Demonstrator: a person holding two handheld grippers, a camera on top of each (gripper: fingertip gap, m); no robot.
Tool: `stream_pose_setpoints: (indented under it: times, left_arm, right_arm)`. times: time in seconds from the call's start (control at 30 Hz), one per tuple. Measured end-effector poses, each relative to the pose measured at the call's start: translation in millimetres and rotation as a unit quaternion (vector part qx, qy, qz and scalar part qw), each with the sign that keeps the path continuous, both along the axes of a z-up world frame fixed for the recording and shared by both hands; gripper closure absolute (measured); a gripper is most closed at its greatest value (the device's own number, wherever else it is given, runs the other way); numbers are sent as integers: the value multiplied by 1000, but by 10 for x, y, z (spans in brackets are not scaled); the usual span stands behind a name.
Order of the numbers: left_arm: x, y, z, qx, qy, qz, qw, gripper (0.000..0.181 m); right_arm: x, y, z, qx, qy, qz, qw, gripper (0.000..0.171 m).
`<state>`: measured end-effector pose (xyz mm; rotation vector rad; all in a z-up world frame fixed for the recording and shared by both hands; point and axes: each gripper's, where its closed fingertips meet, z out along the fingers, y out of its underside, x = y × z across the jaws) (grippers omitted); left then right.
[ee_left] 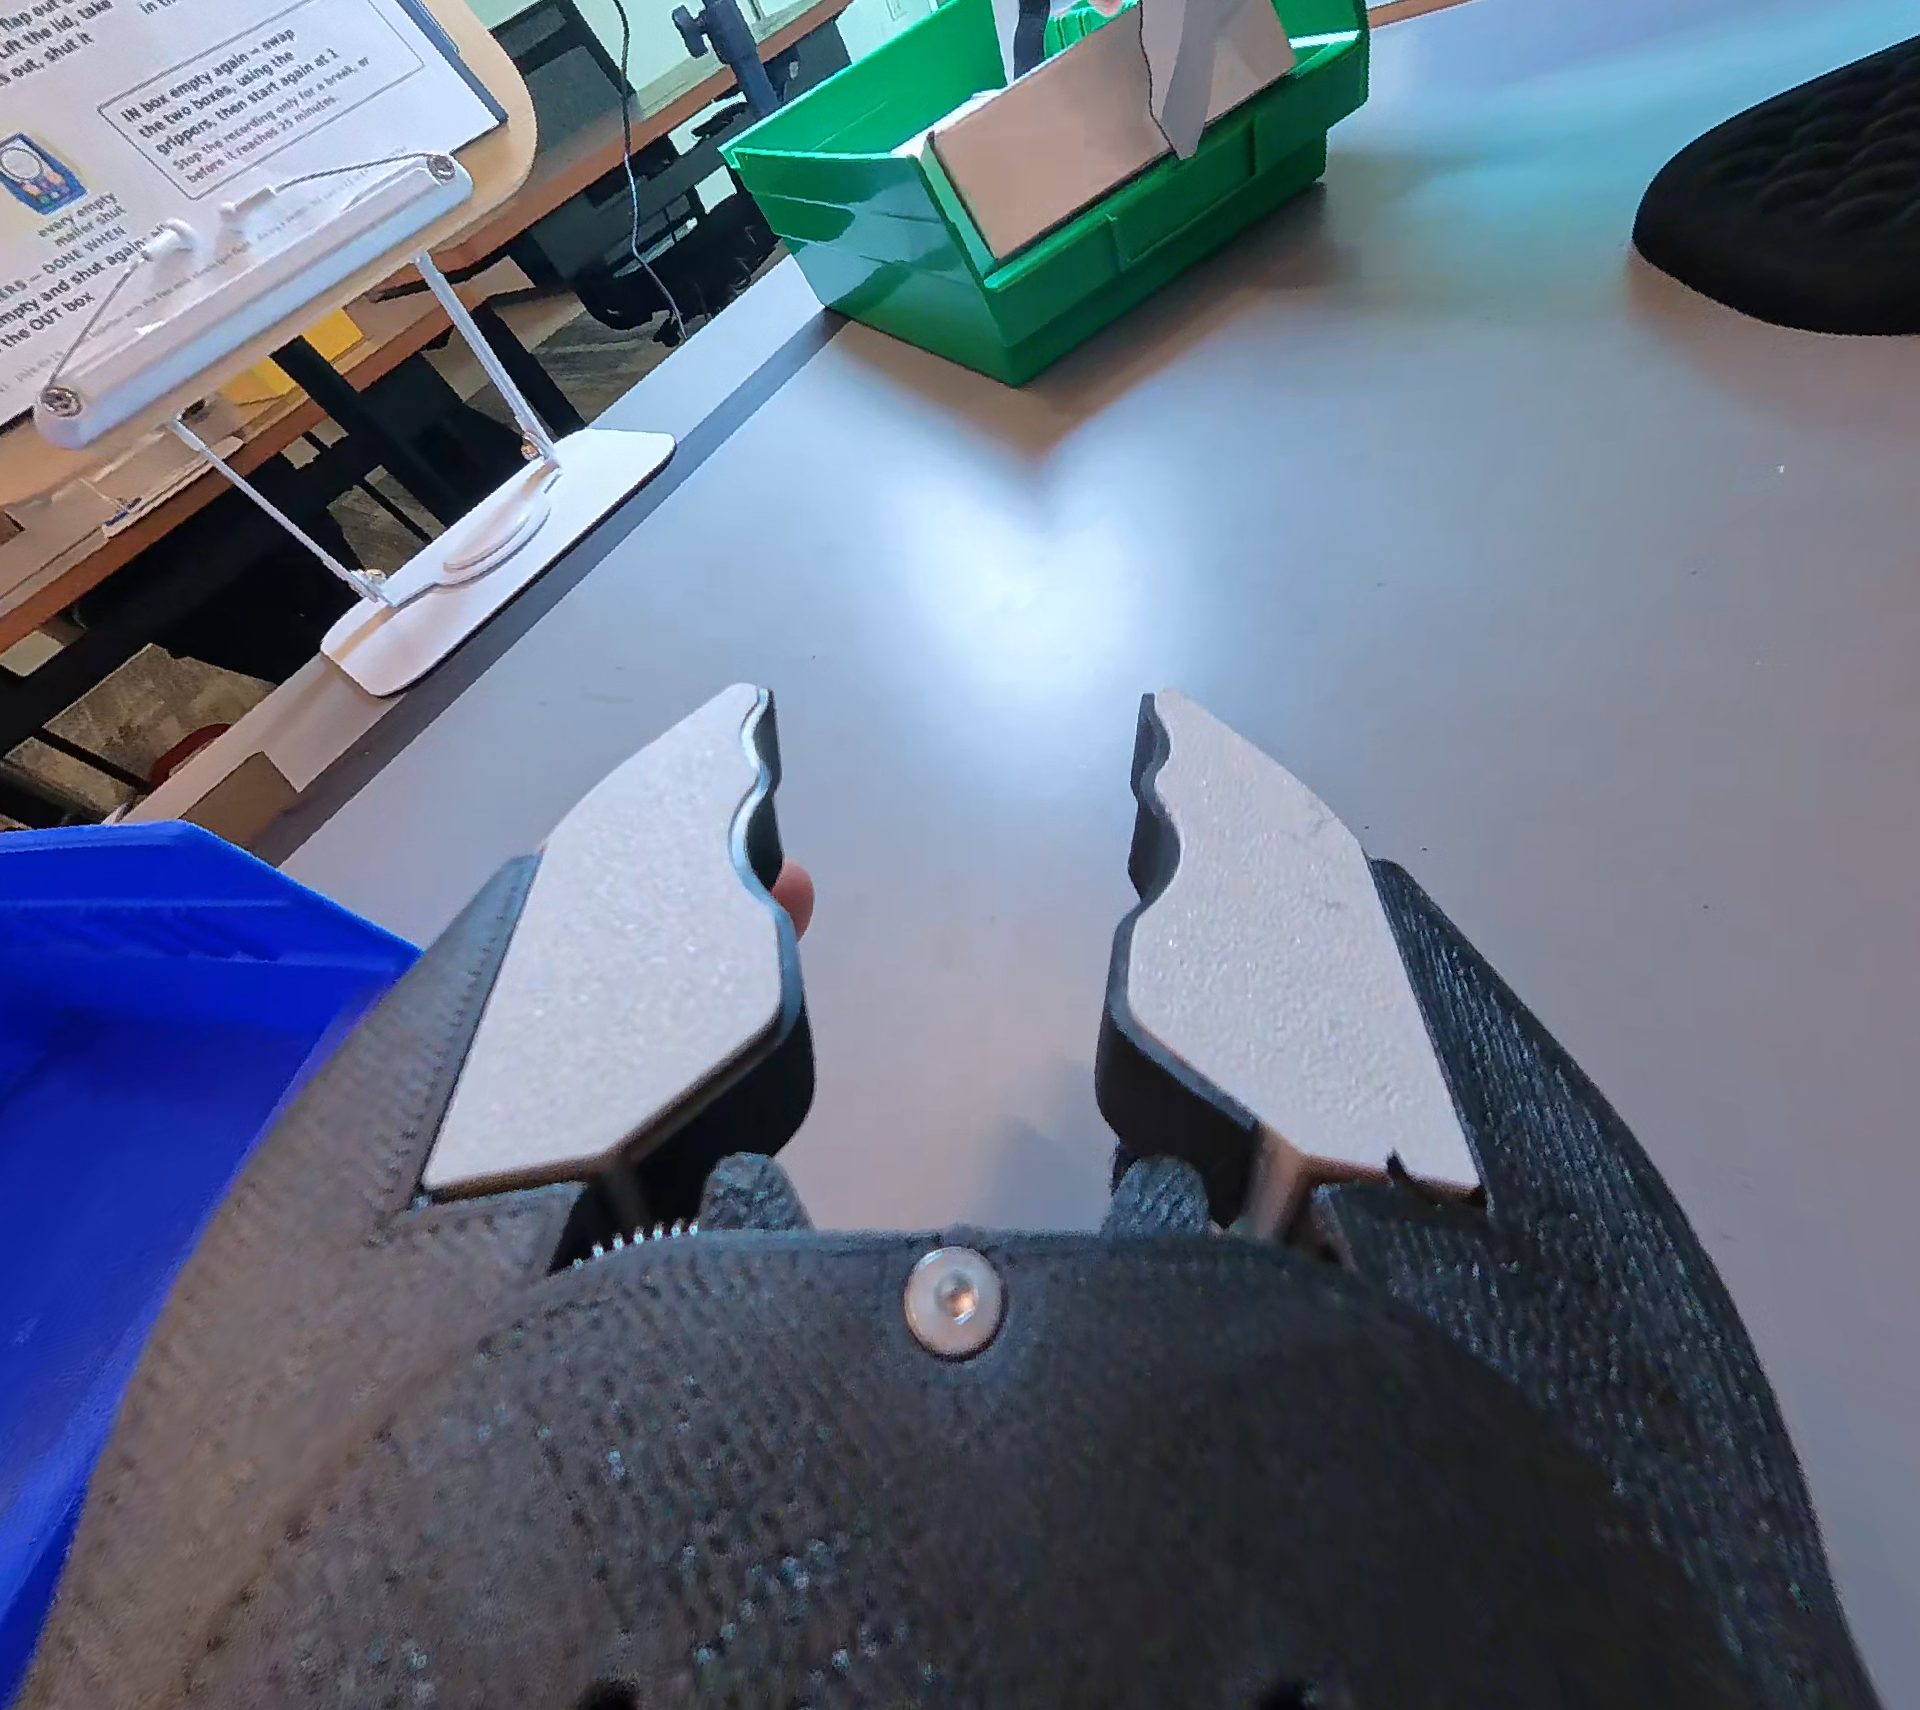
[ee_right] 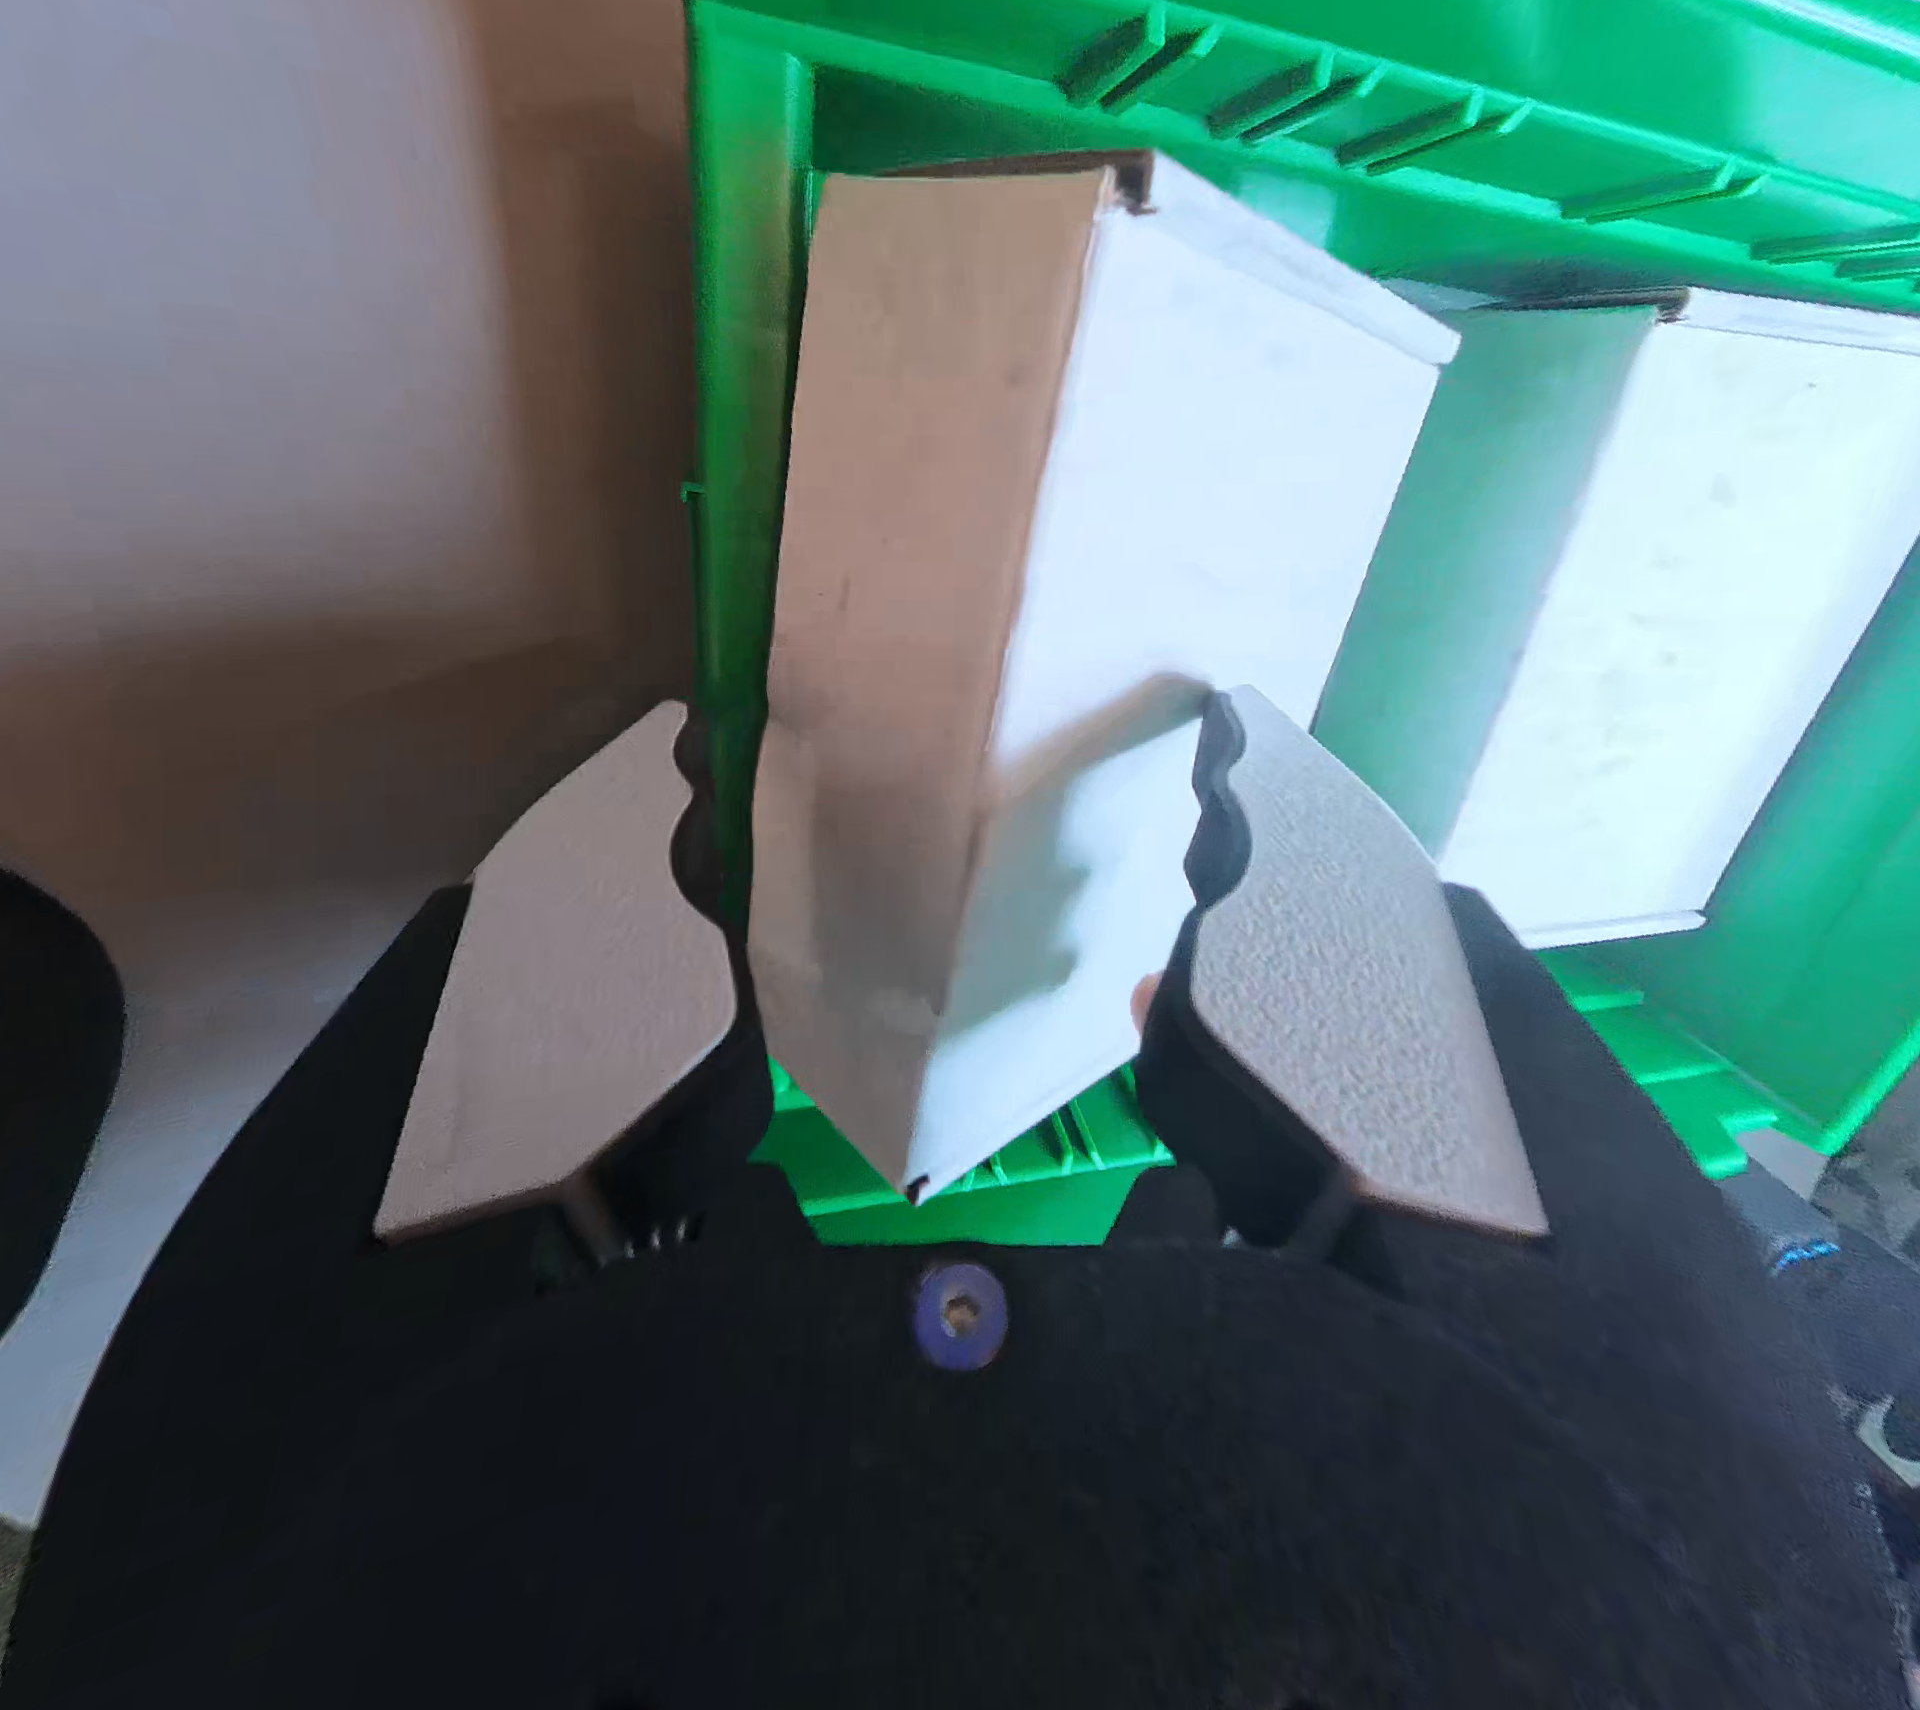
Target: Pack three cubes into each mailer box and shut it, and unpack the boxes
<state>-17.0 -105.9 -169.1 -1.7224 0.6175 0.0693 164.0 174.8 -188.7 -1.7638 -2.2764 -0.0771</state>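
Observation:
A white mailer box (ee_right: 1195,455) leans on edge inside the green bin (ee_right: 748,289), with a second white mailer box (ee_right: 1704,580) beside it to the right. My right gripper (ee_right: 951,704) is spread wide with its fingers on either side of the near corner of the first box, whose lower part is blurred. In the left wrist view the right gripper (ee_left: 1096,107) hangs over the green bin (ee_left: 883,226) at the leaning box (ee_left: 1070,154). My left gripper (ee_left: 956,704) is open and empty, low over the grey table (ee_left: 1351,621). No cubes show.
A blue bin (ee_left: 156,1037) sits just left of my left gripper. An instruction sheet on a white stand (ee_left: 447,580) is at the table's left edge. A black padded mat (ee_left: 1808,206) lies at the right. The table edge runs behind the stand and green bin. Some 35 centimetres of space lies between my two pairs of fingers.

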Motion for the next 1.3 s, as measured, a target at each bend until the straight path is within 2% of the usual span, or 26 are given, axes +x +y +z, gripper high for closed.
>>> stream_pose_setpoints:
  times: [0.23,0.53,0.6,0.7,0.8,0.87,0.97,1.03,1.13,1.2,1.27,1.3]
  left_arm:
    - [0,3,-25,-3,7,-1,1000,117]
    - [-11,7,-56,-9,21,3,1000,118]
    - [-52,-7,-110,-38,23,14,999,115]
    - [-223,-2,-87,-53,23,44,997,111]
    - [-638,22,28,-45,52,105,992,109]
    - [-1086,21,74,-54,94,167,980,107]
    - [-1745,-51,40,-102,165,241,951,114]
    - [-1974,-120,-141,-186,198,248,930,115]
    - [-2178,-114,-337,-270,262,242,894,119]
    - [-2214,-117,-555,-339,278,217,872,125]
    - [-2267,-69,-670,-365,304,204,856,149]
    - [-2271,-4,-660,-354,319,199,857,150]
  right_arm:
    - [-35,98,57,-41,47,-31,998,102]
    - [-130,528,-202,163,12,18,986,104]
    - [-133,518,-187,164,7,-1,986,100]
    - [-206,416,27,137,60,-30,988,100]
    - [-285,167,337,111,135,-34,984,105]
    - [-245,-84,396,82,144,-23,986,109]
    - [-13,-387,184,67,65,7,996,111]
    - [97,-424,2,85,16,19,996,111]
    - [126,-281,-202,129,-30,24,991,112]
    - [65,-219,-317,138,-40,27,989,119]
    - [-24,-169,-388,155,-43,46,986,133]
    - [-81,-189,-418,159,-35,58,985,138]
